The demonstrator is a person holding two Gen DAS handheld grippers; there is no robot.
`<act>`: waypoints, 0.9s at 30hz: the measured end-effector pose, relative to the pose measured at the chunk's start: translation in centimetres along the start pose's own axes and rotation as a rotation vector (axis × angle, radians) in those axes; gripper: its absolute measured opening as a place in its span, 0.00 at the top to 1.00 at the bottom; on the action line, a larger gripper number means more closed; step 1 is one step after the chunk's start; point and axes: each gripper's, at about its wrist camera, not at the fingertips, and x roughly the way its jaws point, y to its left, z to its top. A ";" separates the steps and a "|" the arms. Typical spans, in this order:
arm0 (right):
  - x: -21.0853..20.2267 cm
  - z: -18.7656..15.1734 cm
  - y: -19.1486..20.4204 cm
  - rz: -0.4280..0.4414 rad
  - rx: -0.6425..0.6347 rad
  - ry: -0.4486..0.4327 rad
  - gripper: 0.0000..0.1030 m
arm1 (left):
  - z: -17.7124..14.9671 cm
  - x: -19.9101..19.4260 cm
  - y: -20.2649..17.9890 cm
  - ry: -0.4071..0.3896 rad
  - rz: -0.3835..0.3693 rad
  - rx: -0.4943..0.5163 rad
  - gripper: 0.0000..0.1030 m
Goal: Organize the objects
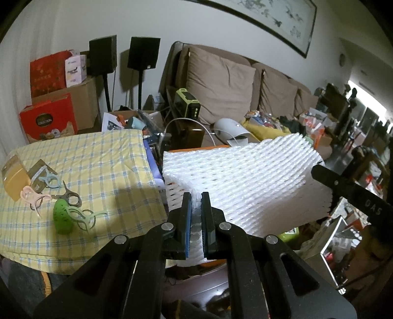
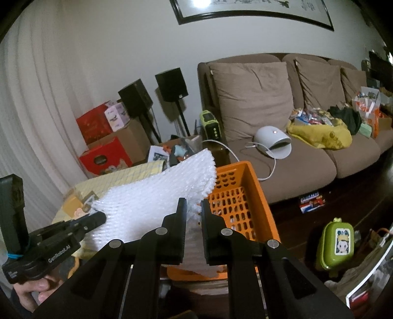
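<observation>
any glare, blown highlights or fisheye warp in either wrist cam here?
Left wrist view: window at the right edge is blown out; heavy barrel bend on the framed picture; the white foam mesh sheet holds its texture. Right wrist view: lamp glare on the framed picture's glass; dark corner vignette; the orange plastic crate looks sharp.

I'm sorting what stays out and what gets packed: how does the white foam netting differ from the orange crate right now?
The white foam netting is soft and sagging, clamped at its edges by the left gripper and right gripper; the orange crate is rigid and nobody holds it. The netting is lifted over the crate, which rests below it. The netting is a flat stack of sheets; the crate is an open box. Both have a perforated, open pattern.
</observation>
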 end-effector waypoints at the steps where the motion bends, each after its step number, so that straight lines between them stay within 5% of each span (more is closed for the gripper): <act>1: 0.0 0.0 -0.1 -0.003 0.003 0.003 0.90 | 0.0 0.0 0.0 -0.001 0.001 0.001 0.94; 8: 0.5 0.0 -0.8 -0.119 -0.008 0.016 0.91 | -0.4 0.1 0.4 0.002 0.023 -0.001 0.94; 19: 0.4 0.0 -2.2 -0.069 0.038 0.028 0.91 | -0.5 -0.2 -1.2 -0.023 -0.059 0.003 0.94; 27: 1.1 -0.3 -2.2 -0.029 0.052 0.060 0.89 | -0.8 -1.5 2.8 -0.017 0.009 -0.031 0.94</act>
